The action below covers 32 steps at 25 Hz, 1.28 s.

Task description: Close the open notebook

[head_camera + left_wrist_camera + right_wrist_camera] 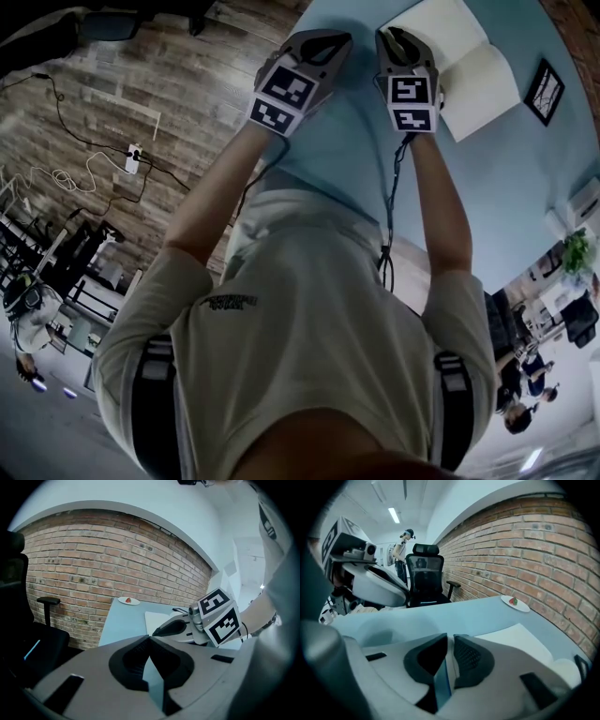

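Right tool [401, 42] nearer; notebook [469, 75] lies open just at its 2 o'clock on table [525, 187]. Right jaws closing on nothing. Left tool [323, 45] clenched, empty.

Nothing is readable; the small print on the shirt [309, 309] is blurred.

The head view is looking steeply down over the person [300, 309] onto the table [525, 187] and the notebook [459, 56]. The left gripper view is sitting low and close over the tabletop, facing the brick wall [117, 559]. The right gripper view is looking along that wall. Both gripper views are sharing the notebook and a small plate [514, 603].
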Tool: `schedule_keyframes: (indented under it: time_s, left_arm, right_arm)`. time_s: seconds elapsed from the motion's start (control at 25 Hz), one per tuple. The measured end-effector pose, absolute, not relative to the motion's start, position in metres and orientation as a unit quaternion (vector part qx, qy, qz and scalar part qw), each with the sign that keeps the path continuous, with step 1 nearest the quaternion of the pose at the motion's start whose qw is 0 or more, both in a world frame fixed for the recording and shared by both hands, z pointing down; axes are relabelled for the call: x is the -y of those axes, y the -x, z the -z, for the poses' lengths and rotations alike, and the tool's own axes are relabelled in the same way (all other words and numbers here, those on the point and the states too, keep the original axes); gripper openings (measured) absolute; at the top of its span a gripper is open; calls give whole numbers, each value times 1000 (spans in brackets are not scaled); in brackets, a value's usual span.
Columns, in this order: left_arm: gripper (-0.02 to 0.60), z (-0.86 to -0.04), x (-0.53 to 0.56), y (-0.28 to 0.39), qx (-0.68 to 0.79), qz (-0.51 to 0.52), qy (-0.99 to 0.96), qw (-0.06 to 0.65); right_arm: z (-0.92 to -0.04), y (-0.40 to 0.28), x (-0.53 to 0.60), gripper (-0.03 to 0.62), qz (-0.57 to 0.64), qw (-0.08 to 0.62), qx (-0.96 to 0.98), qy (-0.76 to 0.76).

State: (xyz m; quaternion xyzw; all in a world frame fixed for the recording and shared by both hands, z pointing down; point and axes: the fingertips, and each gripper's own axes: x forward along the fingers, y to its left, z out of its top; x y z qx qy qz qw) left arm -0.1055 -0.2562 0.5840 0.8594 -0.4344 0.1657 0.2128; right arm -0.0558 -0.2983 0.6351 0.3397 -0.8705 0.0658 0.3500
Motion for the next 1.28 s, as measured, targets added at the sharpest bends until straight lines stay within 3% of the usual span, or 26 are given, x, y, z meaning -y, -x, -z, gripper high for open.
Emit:
schedule_keyframes:
  time_s: [0.08,0.36,0.68,1.04,1.28]
  left_arm:
    - [11,-579,259,103,435,-163,-861,208]
    - [12,-539,258,87,440,-147,-867,181]
    - [11,-490,238,5,370,-129,-906,160]
    - [11,-505,216,-91,297,-163,-925,173]
    - [12,-546,220,-133,268,-207,-920,196]
  right_arm:
    - [-632,57,298,31,-74,331,876,-342]
    - [-580,31,287,18,-87,247,876,-404]
    - [-517,-61,233,12,-121,156,837,-510]
    - [-508,-178,202,11,-184,66,745,-637]
    - [-534,-233,212,12,-191,81,701,-682]
